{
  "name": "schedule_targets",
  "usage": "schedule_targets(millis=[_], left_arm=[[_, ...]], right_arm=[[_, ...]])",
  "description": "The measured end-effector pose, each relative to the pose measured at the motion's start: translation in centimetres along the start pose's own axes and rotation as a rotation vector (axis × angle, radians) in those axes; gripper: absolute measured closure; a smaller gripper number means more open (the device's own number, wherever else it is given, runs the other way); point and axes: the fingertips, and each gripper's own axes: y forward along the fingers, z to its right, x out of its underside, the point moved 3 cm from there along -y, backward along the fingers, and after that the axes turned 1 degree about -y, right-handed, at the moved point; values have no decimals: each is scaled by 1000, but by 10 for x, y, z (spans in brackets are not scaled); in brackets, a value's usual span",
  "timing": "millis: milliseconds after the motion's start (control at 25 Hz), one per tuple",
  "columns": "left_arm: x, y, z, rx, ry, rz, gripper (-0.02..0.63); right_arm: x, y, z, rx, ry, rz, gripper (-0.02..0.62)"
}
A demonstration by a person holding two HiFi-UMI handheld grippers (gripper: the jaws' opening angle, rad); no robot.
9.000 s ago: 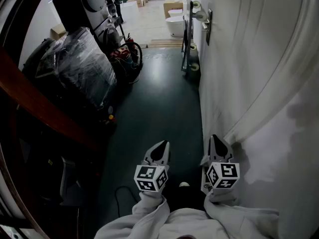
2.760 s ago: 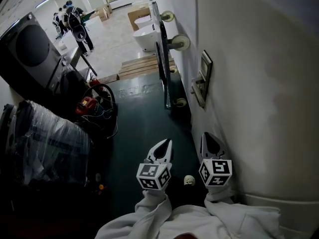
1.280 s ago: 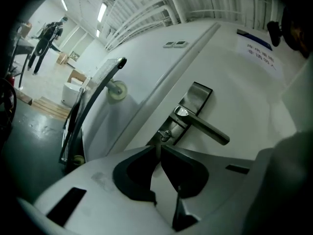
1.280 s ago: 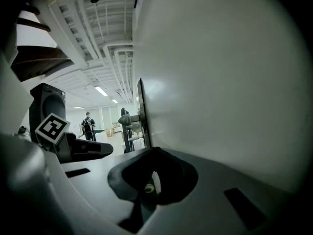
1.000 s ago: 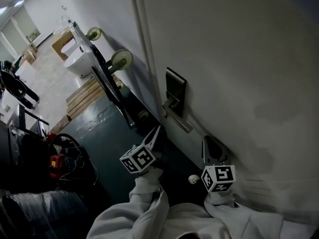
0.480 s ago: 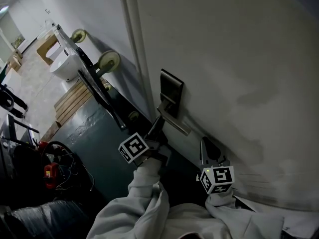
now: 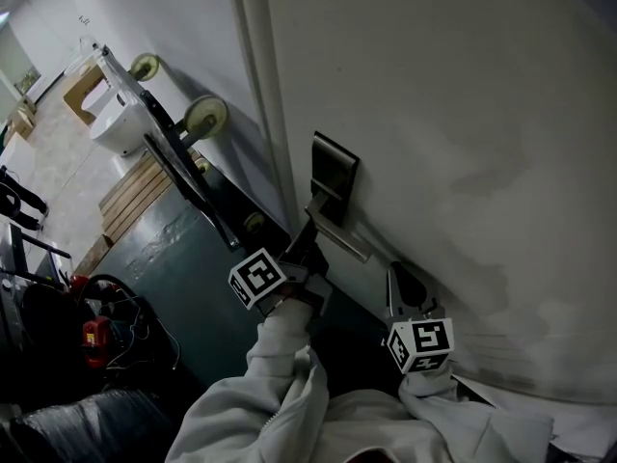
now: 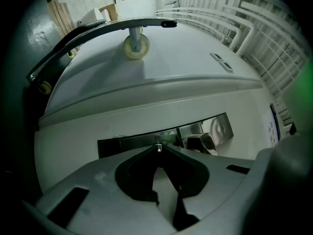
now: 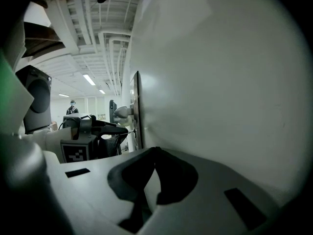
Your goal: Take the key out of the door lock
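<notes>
Closing the left gripper (image 8: 158, 147) jaws now, tips nipping a sliver of metal dead ahead, judged to be the key (image 8: 158, 150), poking out of the lock plate (image 8: 127, 143), handle (image 8: 208, 142) off to the jaws' right. Looks small, stiff, light and slick; best pinched flat across the bow and drawn straight out, no twisting. Resting the right gripper (image 9: 155, 153) low beside the door (image 9: 220, 82), well back from the lock, jaws pressed together on nothing.
</notes>
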Motion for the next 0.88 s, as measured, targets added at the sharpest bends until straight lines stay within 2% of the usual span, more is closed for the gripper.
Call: schedule_targets(millis=[280,560,720,880], left_arm=[[-1,1,-1,-15,-42,-20,577],[1,0,-3,-34,-121,-4,578],[1,-2,0,-45,-63,5,578],[1,-3,-1,-41,-102,17,578]], right_arm=[[1,-1,-5,-1,-9,-1,543],[1,-1,-4,-10,-15,-4,543],[-1,0,-4,-22,-18,-4,543],[-2,2,-3,-31,-14,-7,543]])
